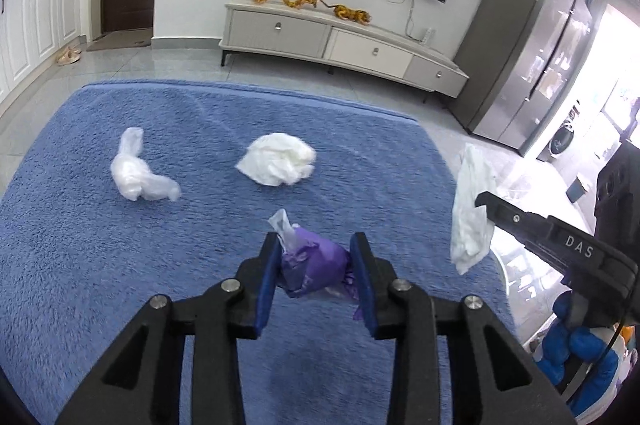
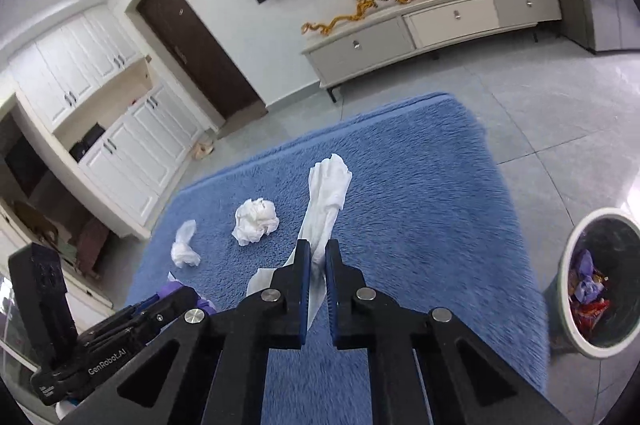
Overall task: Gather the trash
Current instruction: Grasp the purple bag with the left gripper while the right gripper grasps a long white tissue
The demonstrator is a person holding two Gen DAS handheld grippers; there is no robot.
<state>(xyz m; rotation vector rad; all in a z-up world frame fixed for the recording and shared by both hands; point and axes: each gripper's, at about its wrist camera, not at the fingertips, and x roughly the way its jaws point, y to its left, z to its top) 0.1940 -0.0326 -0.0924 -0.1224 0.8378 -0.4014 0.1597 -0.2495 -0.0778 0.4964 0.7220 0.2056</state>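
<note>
Now, going left to right, a purple wrapper [image 1: 316,265] is clamped between the pads of the left gripper [image 1: 316,279], lifted above the blue rug [image 1: 80,245]. A long white tissue [image 2: 326,203] is pinched in the closed right gripper [image 2: 318,275]. The bin [image 2: 592,285] stands off the rug, rightward, nearer the right gripper.

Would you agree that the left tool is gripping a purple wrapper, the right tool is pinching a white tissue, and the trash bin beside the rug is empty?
Not quite: the trash bin is not empty; the right wrist view shows purple and red wrappers inside it. The left tool does grip a purple wrapper, and the right tool does pinch a white tissue.
</note>
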